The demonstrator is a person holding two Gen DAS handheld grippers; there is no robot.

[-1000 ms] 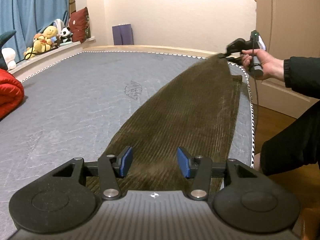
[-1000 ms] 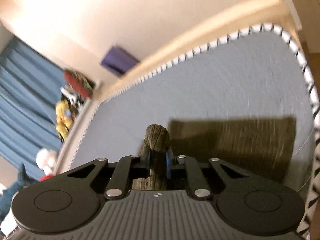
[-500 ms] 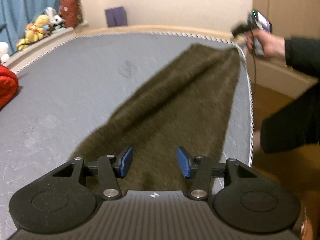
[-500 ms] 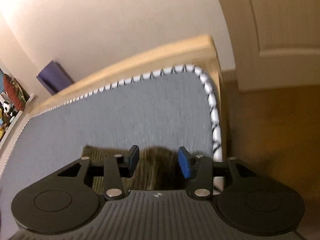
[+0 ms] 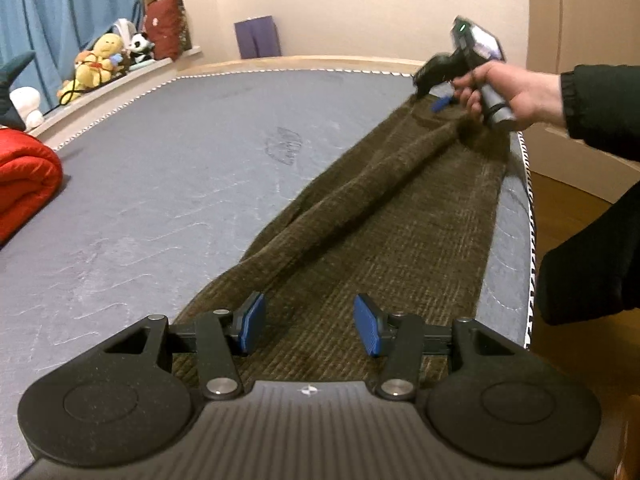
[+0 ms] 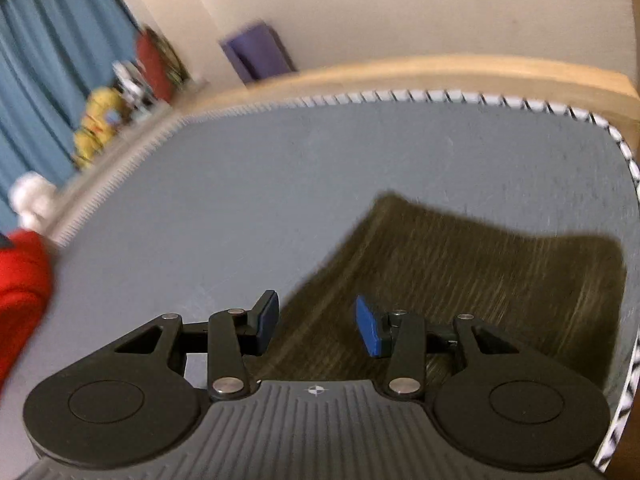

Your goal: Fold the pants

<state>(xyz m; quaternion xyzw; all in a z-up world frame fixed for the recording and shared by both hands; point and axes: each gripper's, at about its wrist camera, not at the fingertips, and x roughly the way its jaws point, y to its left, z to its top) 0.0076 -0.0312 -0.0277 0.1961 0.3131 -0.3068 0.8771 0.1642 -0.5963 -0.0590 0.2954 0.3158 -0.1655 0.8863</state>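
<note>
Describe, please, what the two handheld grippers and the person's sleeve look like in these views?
Both the left gripper and the right gripper have matte black linkage arms with silver pivot pins, round black discs at each side, a ribbed grey body bearing a small compass-like mark, and blue pads. Seen from the left wrist view, the right unit has a silvery handle with a green light. The sleeve is black.

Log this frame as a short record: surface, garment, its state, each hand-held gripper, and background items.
surface: grey mattress with a black-and-white piped edge
garment: olive-brown corduroy pants, laid lengthwise along the mattress's right edge
garment state: mostly flat, with a raised ridge of cloth running down its length
left hand-held gripper: open, over the near end of the pants, nothing between the pads
right hand-held gripper: open, jaws have just been opening, nothing gripped, above the far end of the pants
background: red blanket, plush toys, blue curtain
</note>
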